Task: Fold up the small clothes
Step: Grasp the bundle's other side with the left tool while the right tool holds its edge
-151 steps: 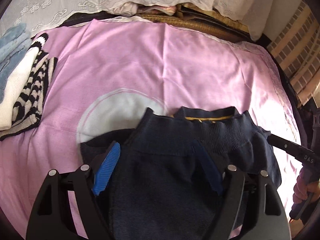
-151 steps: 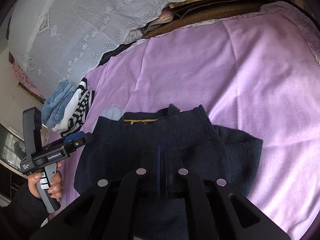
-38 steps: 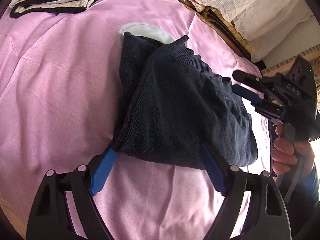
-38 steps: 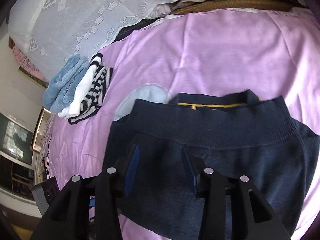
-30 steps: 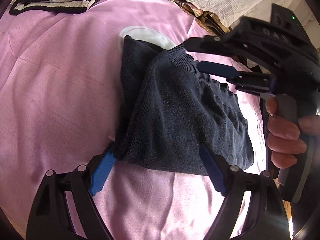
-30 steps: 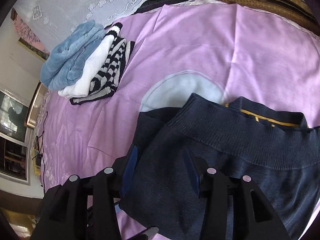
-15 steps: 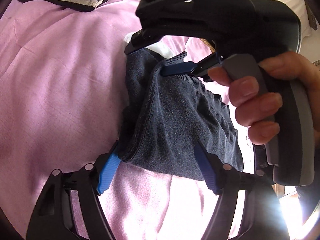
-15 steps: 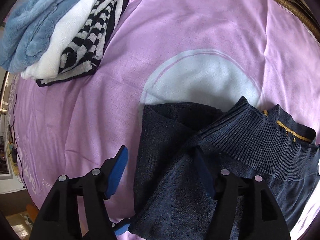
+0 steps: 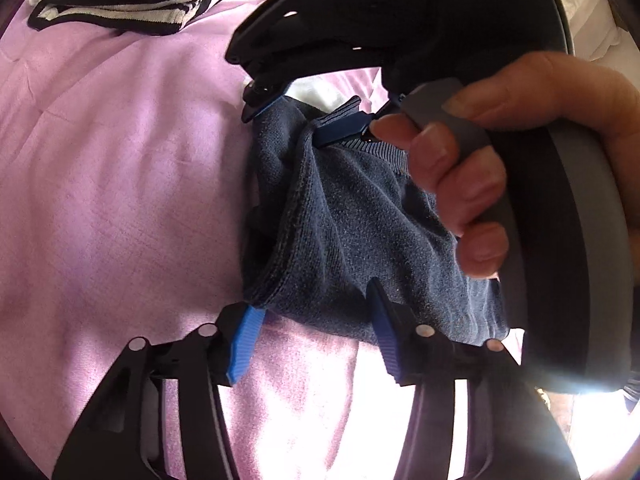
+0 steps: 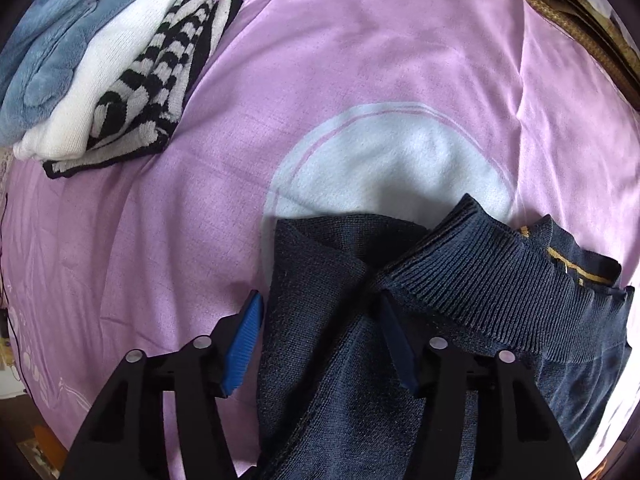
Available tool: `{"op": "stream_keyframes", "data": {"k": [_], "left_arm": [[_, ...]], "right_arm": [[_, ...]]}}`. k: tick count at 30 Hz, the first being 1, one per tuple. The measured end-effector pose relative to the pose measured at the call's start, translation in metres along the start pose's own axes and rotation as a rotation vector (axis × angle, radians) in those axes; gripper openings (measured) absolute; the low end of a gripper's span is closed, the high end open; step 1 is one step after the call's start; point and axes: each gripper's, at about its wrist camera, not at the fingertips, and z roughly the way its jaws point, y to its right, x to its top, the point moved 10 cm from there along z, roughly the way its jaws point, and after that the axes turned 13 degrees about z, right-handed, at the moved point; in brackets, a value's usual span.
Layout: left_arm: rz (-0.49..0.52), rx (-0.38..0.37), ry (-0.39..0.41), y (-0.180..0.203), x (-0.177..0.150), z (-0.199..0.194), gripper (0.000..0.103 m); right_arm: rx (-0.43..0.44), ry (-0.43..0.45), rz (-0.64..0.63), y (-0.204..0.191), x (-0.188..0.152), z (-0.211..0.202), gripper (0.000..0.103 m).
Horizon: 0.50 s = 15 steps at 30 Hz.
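A navy knit garment point(image 9: 352, 232) lies folded on the pink sheet point(image 9: 120, 184); its ribbed band point(image 10: 492, 292) and a yellow neck stripe face the right. My left gripper point(image 9: 314, 332) sits at the garment's near end. Its jaws are closing with the folded edge between the blue pads point(image 9: 242, 344), which do not pinch it. A hand point(image 9: 472, 184) holds my right gripper point(image 9: 300, 120), which points down over the far corner. In the right wrist view my right gripper point(image 10: 320, 336) is closing around the garment's left edge, with a gap still beside the left pad point(image 10: 244, 344).
A stack of folded clothes point(image 10: 100, 80), blue fleece, white and black-and-white stripes, lies at the far left of the sheet; the left wrist view shows the stack point(image 9: 128, 4) too. A white round patch point(image 10: 384, 168) marks the sheet beyond the garment. A woven mat point(image 10: 580, 20) borders the far right.
My right gripper has swung in from the right and tipped down over the garment's far corner. Both pairs of jaws have narrowed around the cloth. The left hand has stayed in place.
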Motion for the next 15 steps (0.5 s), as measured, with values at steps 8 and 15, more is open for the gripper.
{"op": "stream_keyframes", "data": {"k": [8,15], "left_arm": [[-0.021,-0.012,-0.001,0.006,0.002,0.004,0.037],[0.0,-0.001,0.003,0.0,0.004,0.007,0.035]], "right_arm": [[0.087,-0.059,0.098,0.025,-0.001,-0.022,0.059],[0.038,-0.077,0.085,0.005,0.004,-0.006,0.074]]}}
